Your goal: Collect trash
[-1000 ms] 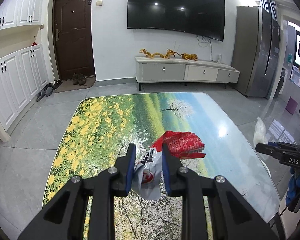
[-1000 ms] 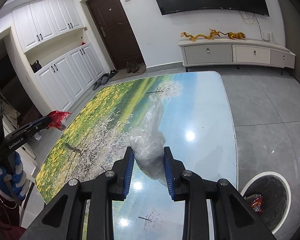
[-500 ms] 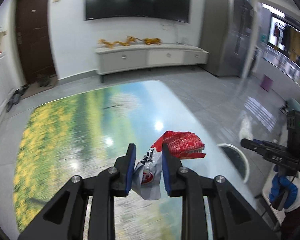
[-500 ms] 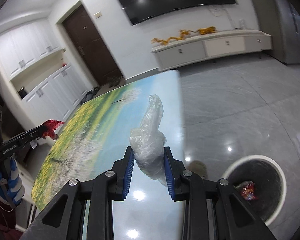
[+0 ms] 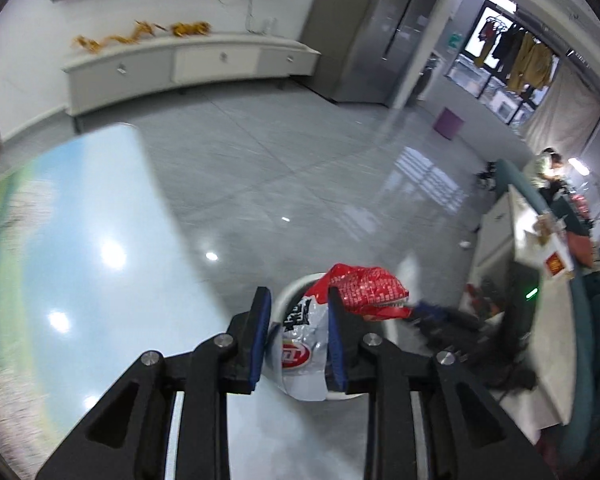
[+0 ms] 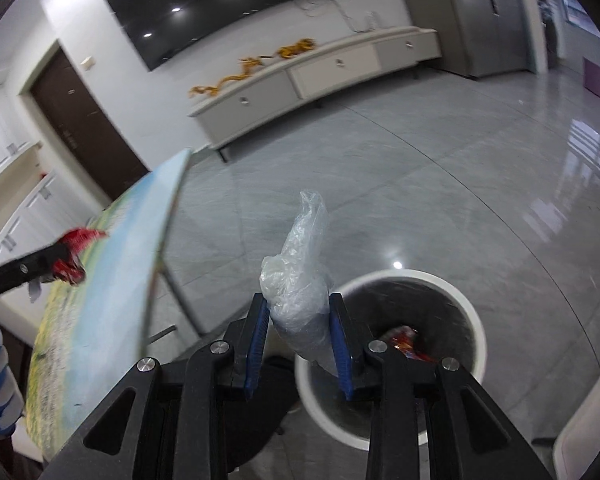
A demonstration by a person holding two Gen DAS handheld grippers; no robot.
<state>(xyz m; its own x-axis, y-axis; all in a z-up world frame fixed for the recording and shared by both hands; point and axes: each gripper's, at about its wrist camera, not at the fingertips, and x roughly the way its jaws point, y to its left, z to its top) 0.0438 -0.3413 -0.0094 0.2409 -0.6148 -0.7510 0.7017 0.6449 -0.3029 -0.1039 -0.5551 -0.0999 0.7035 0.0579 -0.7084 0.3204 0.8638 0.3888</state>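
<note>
My left gripper point(image 5: 297, 293) holds a red and silver snack wrapper point(image 5: 356, 286) past the table's right edge. Its jaws are opening, and the wrapper still sits between the pads. A white round bin point(image 5: 294, 286) shows just behind the wrapper. My right gripper point(image 6: 297, 298) grips a crumpled clear plastic bag point(image 6: 300, 272), its jaws also opening with the bag still between them. It hangs above the bin point(image 6: 474, 320), near the left rim. Red trash point(image 6: 404, 340) lies inside the bin. The left gripper point(image 6: 66, 262) appears at the far left over the table point(image 6: 112, 280).
The landscape-print table point(image 5: 80, 240) fills the left. Grey tiled floor point(image 5: 300, 168) spreads beyond the bin. A TV cabinet point(image 5: 188, 64) and fridge point(image 5: 380, 40) stand at the back. A white counter point(image 5: 512, 248) and a seated person point(image 5: 544, 164) are at the right.
Both grippers swung right, off the table and downward, each carrying its trash. The bin has come close beneath them. Both pairs of jaws stand slightly wider.
</note>
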